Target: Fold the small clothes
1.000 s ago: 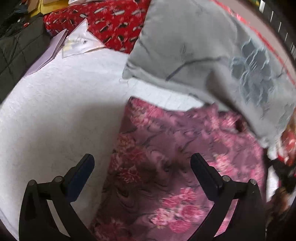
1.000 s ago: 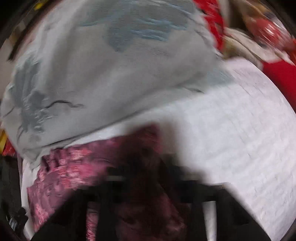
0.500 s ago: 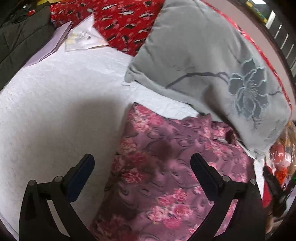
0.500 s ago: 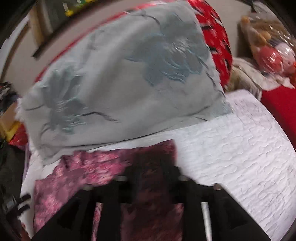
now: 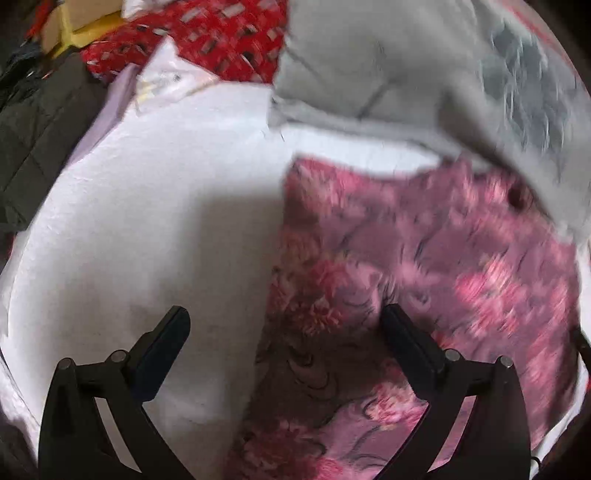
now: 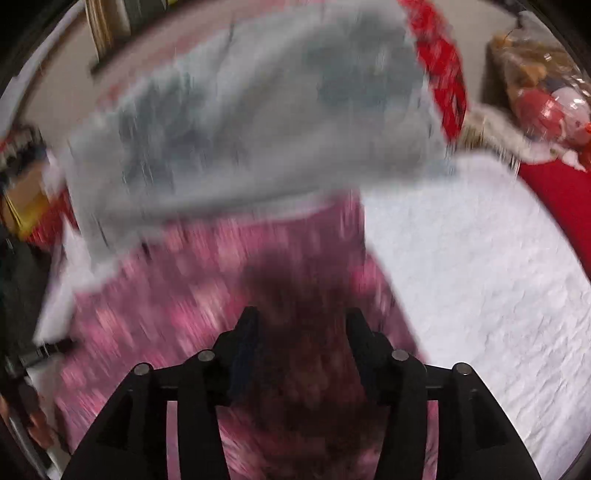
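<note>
A pink and purple floral garment (image 5: 424, 280) lies flat on a white quilted bedcover (image 5: 147, 229). My left gripper (image 5: 284, 325) is open and empty just above the garment's left edge, with one finger over the bedcover and one over the cloth. In the right wrist view the garment (image 6: 177, 295) fills the lower middle, blurred by motion. My right gripper (image 6: 301, 325) hangs over the garment's right part with its jaws partly apart. Dark cloth shows between them, but the blur hides whether they pinch it.
A grey pillow with a flower print (image 5: 424, 74) rests over the garment's far edge and also shows in the right wrist view (image 6: 240, 122). Red patterned bedding (image 5: 221, 33), papers (image 5: 162, 77) and a dark quilted jacket (image 5: 33, 129) lie at the far left. Stuffed toys (image 6: 543, 92) sit far right.
Both views have shifted and are blurred by motion. My left gripper has moved closer to the garment's left edge. My right gripper's jaws look a little wider apart than before.
</note>
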